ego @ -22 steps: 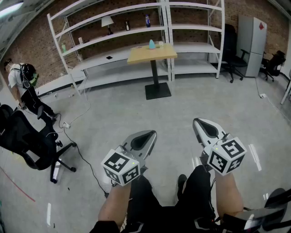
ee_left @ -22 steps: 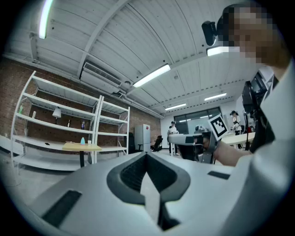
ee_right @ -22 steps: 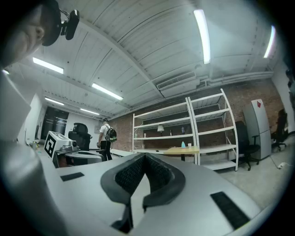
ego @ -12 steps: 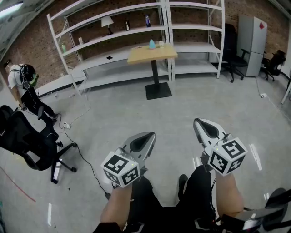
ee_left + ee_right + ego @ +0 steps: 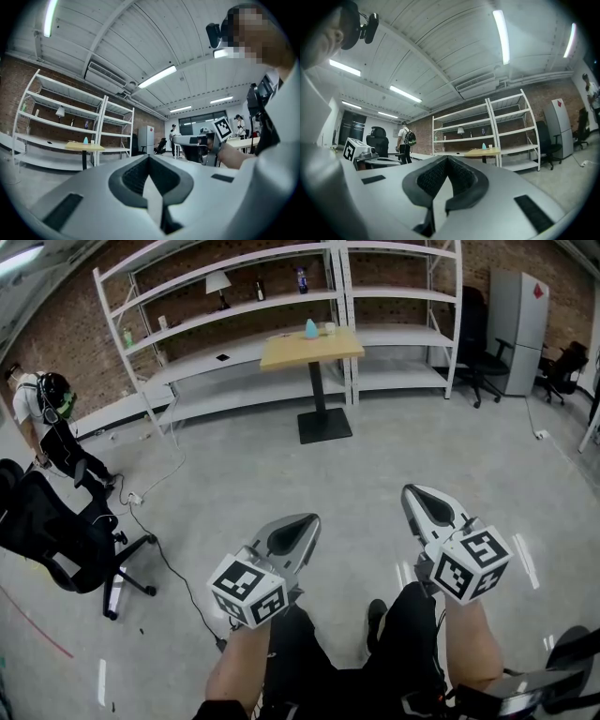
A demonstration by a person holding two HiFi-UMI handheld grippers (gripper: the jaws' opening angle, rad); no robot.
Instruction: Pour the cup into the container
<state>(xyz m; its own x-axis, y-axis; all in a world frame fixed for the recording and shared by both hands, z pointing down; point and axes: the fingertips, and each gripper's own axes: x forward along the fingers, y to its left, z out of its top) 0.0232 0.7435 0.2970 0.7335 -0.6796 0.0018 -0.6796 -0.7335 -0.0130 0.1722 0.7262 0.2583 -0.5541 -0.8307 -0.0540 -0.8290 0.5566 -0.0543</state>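
Observation:
A small wooden table (image 5: 311,348) stands far off across the floor, in front of the shelves. On it are a blue container (image 5: 310,330) and a small pale cup (image 5: 330,329); they also show tiny as the container (image 5: 484,146) and the cup (image 5: 490,146). My left gripper (image 5: 304,518) and right gripper (image 5: 412,490) are held level above my legs, side by side and far from the table. Both are shut, with nothing between the pads. In their own views the left gripper (image 5: 149,157) and the right gripper (image 5: 447,159) have their pads meeting at the tip.
White metal shelving (image 5: 234,310) lines the brick wall behind the table. A black office chair (image 5: 56,535) and a floor cable (image 5: 159,549) are at the left, with a person (image 5: 52,418) beyond. A grey cabinet (image 5: 517,329) and chairs (image 5: 478,343) are at the right.
The head view has shifted slightly, so the table sits a bit higher and further left. Both grippers stay where they were, still shut.

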